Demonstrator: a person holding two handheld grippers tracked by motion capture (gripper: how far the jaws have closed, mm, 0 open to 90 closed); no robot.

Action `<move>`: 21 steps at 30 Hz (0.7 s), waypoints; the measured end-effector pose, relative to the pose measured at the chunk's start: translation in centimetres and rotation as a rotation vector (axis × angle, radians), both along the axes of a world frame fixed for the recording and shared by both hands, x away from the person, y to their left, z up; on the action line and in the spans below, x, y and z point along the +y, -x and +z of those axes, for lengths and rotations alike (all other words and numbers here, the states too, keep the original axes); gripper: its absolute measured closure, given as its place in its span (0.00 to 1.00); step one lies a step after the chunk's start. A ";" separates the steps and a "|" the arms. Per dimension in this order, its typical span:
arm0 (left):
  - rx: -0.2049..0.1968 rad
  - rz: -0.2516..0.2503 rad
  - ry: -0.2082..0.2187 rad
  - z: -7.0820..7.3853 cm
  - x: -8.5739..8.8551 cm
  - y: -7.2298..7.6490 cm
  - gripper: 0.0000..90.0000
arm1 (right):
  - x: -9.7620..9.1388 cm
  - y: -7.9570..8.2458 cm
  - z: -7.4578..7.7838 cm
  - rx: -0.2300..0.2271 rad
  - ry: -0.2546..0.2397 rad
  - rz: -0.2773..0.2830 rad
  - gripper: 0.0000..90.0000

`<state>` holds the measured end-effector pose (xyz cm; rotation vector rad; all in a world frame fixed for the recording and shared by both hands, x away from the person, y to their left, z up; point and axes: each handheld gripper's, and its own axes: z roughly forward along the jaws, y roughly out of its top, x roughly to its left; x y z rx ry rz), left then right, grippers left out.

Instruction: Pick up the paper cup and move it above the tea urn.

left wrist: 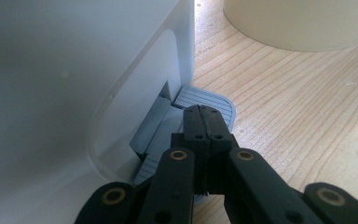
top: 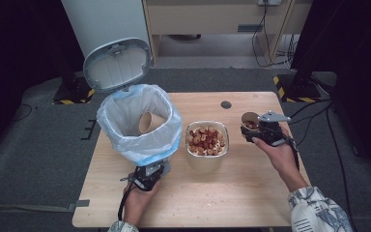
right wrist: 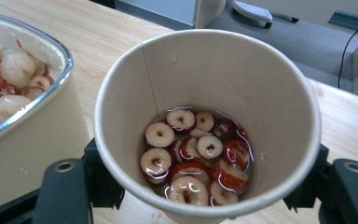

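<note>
A brown paper cup [top: 249, 119] is lifted above the table's right side, my right gripper [top: 258, 130] shut on its sides. In the right gripper view the cup [right wrist: 261, 93] holds red date slices [right wrist: 191, 154] in liquid, with the gripper [right wrist: 205, 196] clamped around it. At the near left, my left gripper [top: 154, 170] is shut. Its closed tips [left wrist: 204, 114] rest on the grey ribbed pedal [left wrist: 209, 100] of a white bin [top: 108, 116]. The bin's lid [top: 117, 65] stands open. A second paper cup [top: 149, 123] lies inside the bag-lined bin.
A glass-rimmed bowl [top: 207, 122] of mixed red and pale fruit sits mid-table between bin and right gripper; its wall [right wrist: 28, 149] is close beside the held cup. Bare wood runs along the table's near edge. Cables and stands lie on the floor behind.
</note>
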<state>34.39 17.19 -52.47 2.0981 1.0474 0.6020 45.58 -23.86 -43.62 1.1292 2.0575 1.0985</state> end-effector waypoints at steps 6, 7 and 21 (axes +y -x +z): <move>-0.001 -0.001 -0.001 0.0 0.0 0.0 1.00 | 0.2 -0.2 1.7 -0.027 0.018 0.021 0.34; 0.000 -0.001 0.000 0.0 0.0 0.0 1.00 | 0.2 -0.3 1.9 -0.028 0.014 0.020 0.34; 0.000 -0.001 -0.001 0.0 0.0 0.0 1.00 | 1.0 -0.6 3.9 -0.052 0.028 0.055 0.34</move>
